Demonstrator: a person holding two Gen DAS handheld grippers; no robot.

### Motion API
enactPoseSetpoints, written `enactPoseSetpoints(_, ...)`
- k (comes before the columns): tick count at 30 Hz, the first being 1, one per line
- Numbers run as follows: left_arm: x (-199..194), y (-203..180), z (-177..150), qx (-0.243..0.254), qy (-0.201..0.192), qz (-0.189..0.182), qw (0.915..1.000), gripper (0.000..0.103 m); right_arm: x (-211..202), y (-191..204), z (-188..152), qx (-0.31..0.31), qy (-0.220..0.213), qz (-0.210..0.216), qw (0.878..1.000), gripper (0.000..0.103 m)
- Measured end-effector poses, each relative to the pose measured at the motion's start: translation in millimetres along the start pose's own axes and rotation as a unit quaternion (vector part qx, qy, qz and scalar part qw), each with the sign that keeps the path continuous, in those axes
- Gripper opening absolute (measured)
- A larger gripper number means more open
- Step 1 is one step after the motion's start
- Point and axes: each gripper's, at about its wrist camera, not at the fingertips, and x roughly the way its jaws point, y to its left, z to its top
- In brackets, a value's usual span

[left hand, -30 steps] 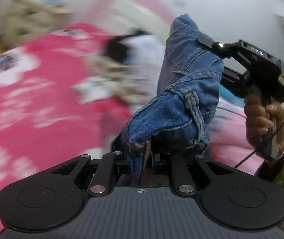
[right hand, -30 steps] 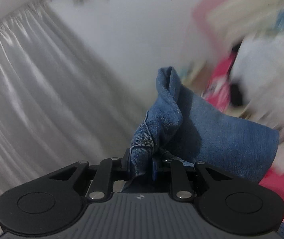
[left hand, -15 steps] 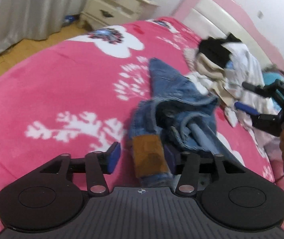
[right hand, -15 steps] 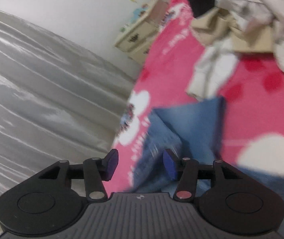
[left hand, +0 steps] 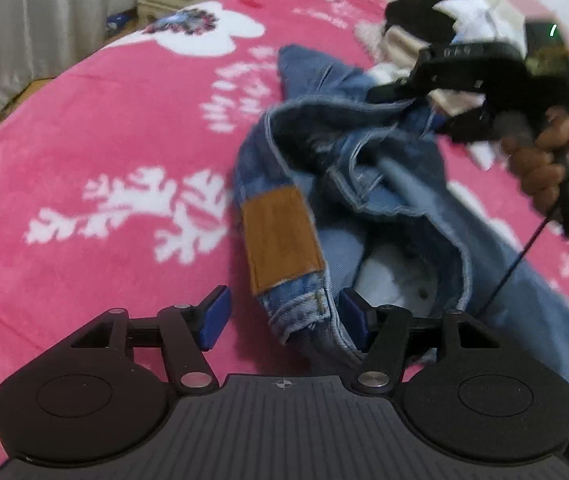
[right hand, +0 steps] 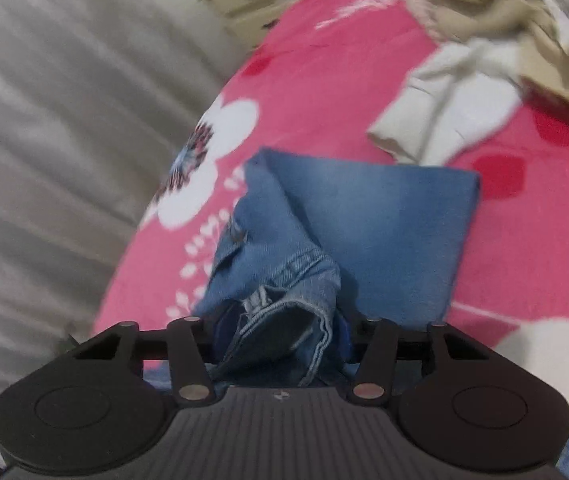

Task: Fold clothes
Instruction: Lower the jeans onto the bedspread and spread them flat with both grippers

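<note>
The left gripper (left hand: 282,320), clamped on the jeans (left hand: 364,184) a second ago, now stands released with the waistband slack between its fingers on the bed (left hand: 124,128), while the right gripper (right hand: 280,340) is spread around denim, so smoothing probably comes before folding.

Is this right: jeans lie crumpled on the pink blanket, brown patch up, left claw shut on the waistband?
Not quite. The left claw is open: in the left wrist view its blue pads stand apart on either side of the waistband, not clamped on it. The rest holds: the jeans lie crumpled on the pink blanket with the brown patch facing up.
</note>
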Motion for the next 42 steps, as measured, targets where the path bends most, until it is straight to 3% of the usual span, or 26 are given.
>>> enactPoseSetpoints(2,6,2,-5,-0.003,0.006,0.005,1.0000,0.048,-5,8,-5,-0.028,-0.012,-0.015,0.999,0.029)
enactPoseSetpoints(3,6,3,-6,-0.006,0.008,0.001,0.9999,0.033,-9,10,-7,-0.035,-0.020,-0.021,0.999,0.022)
enactPoseSetpoints(7,-1,-1,-7,-0.015,0.001,-0.010,0.9998,0.014,-65,8,-12,-0.012,-0.089,0.021,0.996,0.014)
enactPoseSetpoints(11,-34,-14,-5,0.008,-0.037,-0.055,0.9978,0.009,-120,7,-17,0.011,-0.158,0.064,0.985,0.013)
enactPoseSetpoints(14,-63,-3,4,-0.020,-0.055,-0.115,0.9917,0.005,-160,18,-4,0.020,-0.202,0.107,0.973,0.012)
enactPoseSetpoints(17,-81,28,16,-0.083,-0.060,-0.160,0.9817,0.005,-146,54,26,0.001,-0.188,0.133,0.973,0.012)
enactPoseSetpoints(19,-90,51,21,-0.121,-0.063,-0.169,0.9761,0.005,-137,79,46,-0.012,-0.178,0.151,0.972,0.012)
enactPoseSetpoints(22,-93,96,22,-0.196,-0.064,-0.142,0.9681,0.005,-87,118,76,-0.026,-0.140,0.162,0.976,0.012)
enactPoseSetpoints(25,-86,142,16,-0.264,-0.059,-0.059,0.9608,0.005,6,154,91,-0.046,-0.088,0.157,0.983,0.014)
enactPoseSetpoints(28,-70,172,4,-0.301,-0.021,0.008,0.9534,0.009,67,149,81,-0.019,-0.040,0.159,0.986,0.032)
enactPoseSetpoints(30,-73,175,0,-0.291,-0.029,0.054,0.9549,0.014,107,146,74,-0.002,-0.008,0.159,0.987,0.033)
enactPoseSetpoints(32,-86,173,-2,-0.274,-0.066,0.082,0.9561,0.014,146,143,68,0.015,0.022,0.160,0.987,0.038)
enactPoseSetpoints(34,-102,165,-1,-0.233,-0.110,0.107,0.9603,0.019,116,127,69,0.015,-0.010,0.191,0.982,0.041)
enactPoseSetpoints(36,-109,155,5,-0.181,-0.126,0.094,0.9707,0.029,70,111,71,-0.009,-0.049,0.192,0.980,0.043)
enactPoseSetpoints(37,-109,148,9,-0.155,-0.122,0.074,0.9775,0.035,47,105,71,-0.024,-0.066,0.187,0.980,0.044)
enactPoseSetpoints(39,-102,133,14,-0.102,-0.093,0.036,0.9898,0.039,-7,91,63,-0.068,-0.077,0.163,0.981,0.052)
enactPoseSetpoints(42,-85,114,13,-0.053,-0.058,0.035,0.9963,0.039,-84,70,20,-0.130,-0.077,0.104,0.983,0.066)
